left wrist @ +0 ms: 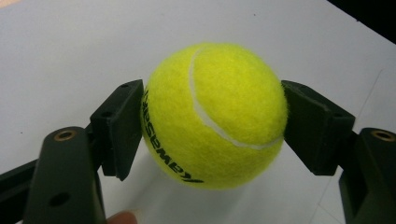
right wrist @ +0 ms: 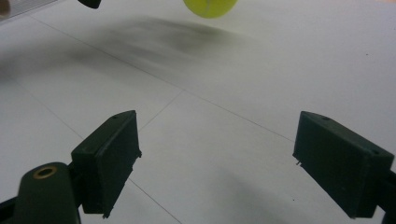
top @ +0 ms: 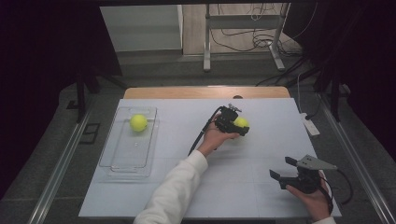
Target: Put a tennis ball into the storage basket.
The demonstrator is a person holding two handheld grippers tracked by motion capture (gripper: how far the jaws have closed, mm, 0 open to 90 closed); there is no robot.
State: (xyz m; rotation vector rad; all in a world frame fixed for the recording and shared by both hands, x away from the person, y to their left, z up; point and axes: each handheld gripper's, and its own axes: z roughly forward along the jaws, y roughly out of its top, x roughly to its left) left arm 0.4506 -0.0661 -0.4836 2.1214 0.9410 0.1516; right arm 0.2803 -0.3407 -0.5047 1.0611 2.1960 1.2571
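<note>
A tennis ball [top: 138,122] lies in the clear tray [top: 122,161]; left tool [top: 237,125] grips another, right tool [top: 282,169] wide.

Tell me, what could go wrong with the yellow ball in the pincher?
1. The left gripper holds the tennis ball only by its two curved sides, so it might pop out and roll across the table.
2. Another tennis ball already sits in the clear tray. If this one is dropped in hard, it could bump that ball or bounce back out.
3. The right gripper rests open nearby, too far to catch a runaway ball.
</note>
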